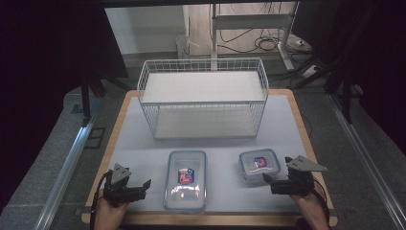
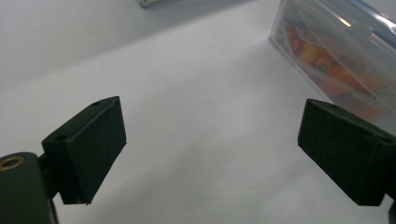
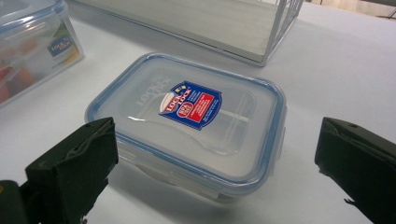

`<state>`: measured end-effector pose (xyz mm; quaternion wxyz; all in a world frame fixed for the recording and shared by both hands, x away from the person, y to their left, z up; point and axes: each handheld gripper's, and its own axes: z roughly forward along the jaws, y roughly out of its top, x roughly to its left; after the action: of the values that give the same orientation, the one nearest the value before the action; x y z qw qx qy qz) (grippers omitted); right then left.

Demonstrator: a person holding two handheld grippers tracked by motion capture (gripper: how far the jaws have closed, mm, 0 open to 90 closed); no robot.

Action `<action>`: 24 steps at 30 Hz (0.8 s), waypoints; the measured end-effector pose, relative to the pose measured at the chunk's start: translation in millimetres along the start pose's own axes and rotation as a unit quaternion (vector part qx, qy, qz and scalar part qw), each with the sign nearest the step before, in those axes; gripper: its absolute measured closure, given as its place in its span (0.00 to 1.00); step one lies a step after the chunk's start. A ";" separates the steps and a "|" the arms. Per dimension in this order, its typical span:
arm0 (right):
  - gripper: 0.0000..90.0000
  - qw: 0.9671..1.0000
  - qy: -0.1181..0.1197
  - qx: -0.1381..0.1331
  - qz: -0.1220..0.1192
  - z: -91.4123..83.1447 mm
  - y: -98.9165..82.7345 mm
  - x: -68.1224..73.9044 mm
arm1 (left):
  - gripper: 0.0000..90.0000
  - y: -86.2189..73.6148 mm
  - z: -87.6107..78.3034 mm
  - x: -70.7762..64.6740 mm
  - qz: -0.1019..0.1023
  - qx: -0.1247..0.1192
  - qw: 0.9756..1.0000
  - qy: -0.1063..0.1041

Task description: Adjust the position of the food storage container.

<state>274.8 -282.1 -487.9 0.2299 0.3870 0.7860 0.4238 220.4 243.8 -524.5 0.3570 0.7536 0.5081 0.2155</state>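
A large clear lidded container (image 1: 186, 181) lies at the front centre of the white table top, with coloured contents showing through its wall (image 2: 341, 51). A smaller clear container (image 1: 259, 165) with a blue-rimmed lid and a red and blue label sits to its right. My left gripper (image 1: 143, 188) rests at the front left, pointing towards the large container, open with bare table between its pads (image 2: 212, 112). My right gripper (image 1: 268, 181) sits at the front right, open, jaws standing apart just short of the small container (image 3: 191, 121), not touching it (image 3: 217, 128).
A white wire basket (image 1: 203, 96) with a shelf board stands across the back of the table; its near corner (image 3: 275, 32) is just beyond the small container. The large container (image 3: 32, 42) is at the left of the right gripper view. Dark curtains flank the table.
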 end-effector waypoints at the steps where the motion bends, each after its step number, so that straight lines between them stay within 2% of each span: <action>1: 0.00 1.000 0.005 -0.001 0.008 1.3 -0.2 -1.1 | 0.05 -0.5 0.3 1.4 -0.005 -0.001 1.000 -0.006; 4: 0.00 1.000 -0.004 0.004 0.008 3.2 -1.3 -1.5 | 0.04 -1.3 -0.2 2.5 -0.011 -0.008 1.000 -0.026; 10: 0.00 1.000 -0.013 0.008 0.012 5.0 -2.0 -1.0 | 0.04 -1.1 -0.5 -1.0 0.006 -0.032 0.999 -0.028; 14: 0.00 1.000 -0.006 0.005 0.015 5.2 -2.2 -1.6 | 0.04 -2.0 1.6 -2.1 0.021 -0.048 0.998 -0.031; 16: 0.00 1.000 -0.005 0.004 0.016 4.9 -2.2 -1.8 | 0.04 -1.9 1.5 -2.6 0.021 -0.053 0.998 -0.034; 20: 0.00 1.000 0.002 -0.004 0.016 3.1 -0.9 -1.6 | 0.04 -1.5 1.5 -4.0 0.027 -0.046 0.998 -0.033; 24: 0.00 1.000 0.002 0.001 0.012 3.6 -0.1 0.7 | 0.04 -1.2 3.2 -5.5 0.030 -0.042 0.998 -0.036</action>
<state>276.9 -279.8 -490.0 0.2230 0.3959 0.7821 0.4264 219.7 238.1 -527.3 0.3995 0.7603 0.4626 0.2198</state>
